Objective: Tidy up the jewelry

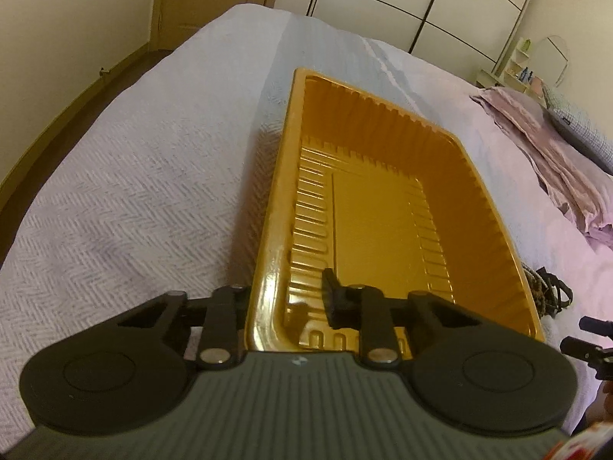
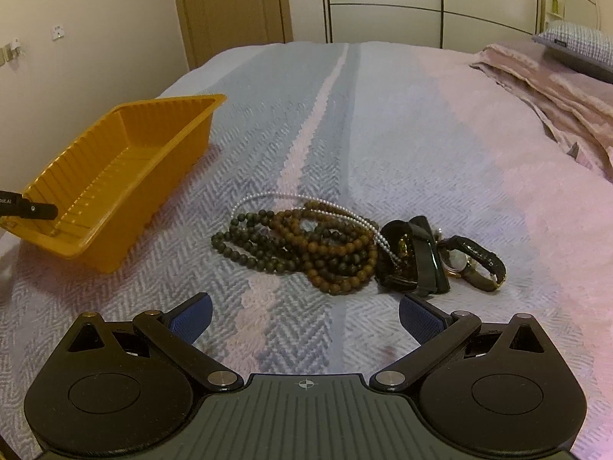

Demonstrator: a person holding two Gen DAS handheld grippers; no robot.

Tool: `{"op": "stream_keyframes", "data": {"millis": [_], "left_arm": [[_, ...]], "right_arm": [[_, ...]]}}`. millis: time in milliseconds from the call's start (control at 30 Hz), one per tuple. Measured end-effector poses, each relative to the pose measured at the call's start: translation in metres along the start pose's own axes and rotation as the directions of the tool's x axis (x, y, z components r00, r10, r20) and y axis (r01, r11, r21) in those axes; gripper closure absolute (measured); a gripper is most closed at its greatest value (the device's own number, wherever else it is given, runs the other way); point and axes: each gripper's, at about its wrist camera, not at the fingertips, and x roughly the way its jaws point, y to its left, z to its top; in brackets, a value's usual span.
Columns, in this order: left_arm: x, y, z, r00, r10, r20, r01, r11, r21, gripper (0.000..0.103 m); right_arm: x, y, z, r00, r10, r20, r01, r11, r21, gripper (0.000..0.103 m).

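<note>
An empty orange plastic tray point(image 1: 387, 176) lies on the bed; it also shows at the left of the right wrist view point(image 2: 95, 207). My left gripper point(image 1: 283, 303) is shut on the tray's near left rim, one finger point(image 1: 337, 303) inside the tray and the other hidden under the rim. A pile of jewelry lies ahead of my right gripper point(image 2: 304, 316): dark and brown bead strands point(image 2: 306, 245), a pearl strand point(image 2: 268, 196), black bangles point(image 2: 413, 257) and watches point(image 2: 475, 260). My right gripper is open and empty, just short of the pile.
The bedspread point(image 2: 383, 115) is pale with a herringbone weave. A crumpled pink blanket point(image 2: 555, 99) and a pillow point(image 2: 578, 48) lie at the far right. A door point(image 2: 233, 4) and wardrobe point(image 2: 421, 0) stand beyond the bed.
</note>
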Motion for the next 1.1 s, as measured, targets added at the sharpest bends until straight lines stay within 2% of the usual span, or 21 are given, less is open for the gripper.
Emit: {"op": "stream_keyframes", "data": {"millis": [367, 533, 733, 800, 833, 1000, 1100], "left_arm": [[-0.021, -0.033, 0.0, 0.995, 0.104, 0.001, -0.103, 0.991, 0.086, 0.1], [-0.029, -0.067, -0.003, 0.981, 0.187, 0.044, -0.192, 0.962, 0.196, 0.101], [-0.029, -0.097, -0.005, 0.971, 0.233, 0.063, -0.241, 0.934, 0.263, 0.101], [-0.026, -0.102, -0.004, 0.969, 0.238, 0.059, -0.245, 0.931, 0.269, 0.101], [-0.025, -0.103, -0.005, 0.968, 0.245, 0.059, -0.252, 0.929, 0.271, 0.101], [-0.025, -0.111, -0.007, 0.959, 0.274, 0.07, -0.282, 0.919, 0.274, 0.1], [-0.025, -0.115, -0.007, 0.953, 0.293, 0.077, -0.302, 0.911, 0.28, 0.1]], "right_arm": [[-0.007, -0.013, -0.005, 1.0, 0.01, 0.012, -0.01, 0.999, 0.037, 0.0], [-0.012, -0.027, -0.007, 0.999, -0.008, 0.035, 0.006, 0.999, 0.048, 0.0], [-0.009, -0.045, -0.003, 0.996, -0.015, 0.092, 0.014, 1.0, 0.01, 0.001], [-0.005, -0.05, 0.0, 0.993, -0.045, 0.11, 0.048, 0.999, -0.019, 0.02], [-0.001, -0.053, 0.003, 0.993, -0.058, 0.106, 0.062, 0.998, -0.032, 0.032], [0.022, -0.07, 0.006, 0.993, -0.085, 0.077, 0.09, 0.994, -0.056, 0.048], [0.035, -0.077, 0.008, 0.995, -0.083, 0.053, 0.086, 0.995, -0.059, 0.061]]}}
